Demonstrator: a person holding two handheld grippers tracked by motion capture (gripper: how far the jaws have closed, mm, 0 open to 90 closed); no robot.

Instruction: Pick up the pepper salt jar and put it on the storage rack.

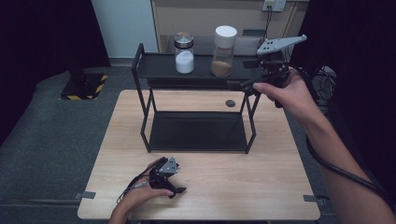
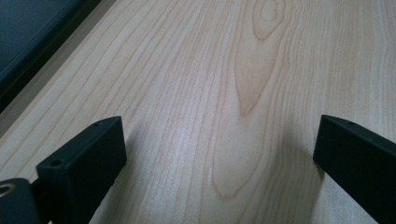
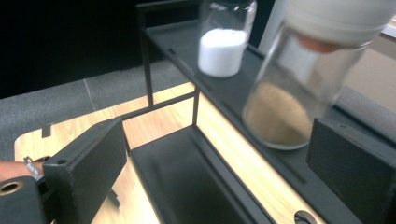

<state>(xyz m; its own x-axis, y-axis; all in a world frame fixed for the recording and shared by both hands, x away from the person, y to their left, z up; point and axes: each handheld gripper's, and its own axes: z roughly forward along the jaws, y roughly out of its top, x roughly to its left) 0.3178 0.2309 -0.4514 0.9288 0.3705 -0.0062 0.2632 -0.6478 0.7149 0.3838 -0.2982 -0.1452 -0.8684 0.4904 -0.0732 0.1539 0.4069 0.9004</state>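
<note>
Rack point(image 1: 196, 65), black metal with two tiers, stands at the back middle of the wooden table point(image 1: 261, 182) in the high view, and its top tier carries two jars side by side: one glass jar of white powder point(image 1: 184, 52) with a metal lid and, just right of it, one brown-powder jar point(image 1: 223, 51) with a white cap. Both sit upright near the shelf's middle, probably lined up for easy reach from the front; the lower tier is bare. Right gripper point(image 1: 252, 84) hangs at the rack's right end, level with the top shelf and apart from the brown jar, jaws spread with nothing between them, likely just off that jar or lining up on it. Left gripper point(image 1: 170, 179) rests on the table's near edge, parked out of the way. Left gripper view: jaws wide apart over bare tabletop, nothing gripped. Right gripper view: jaws apart, the brown-powder jar point(image 3: 294, 93) stands close ahead toward the right jaw, not touched by either pad; the white powder jar point(image 3: 223, 42) sits farther along the same shelf. Count: two jars, one rack, two grippers.
</note>
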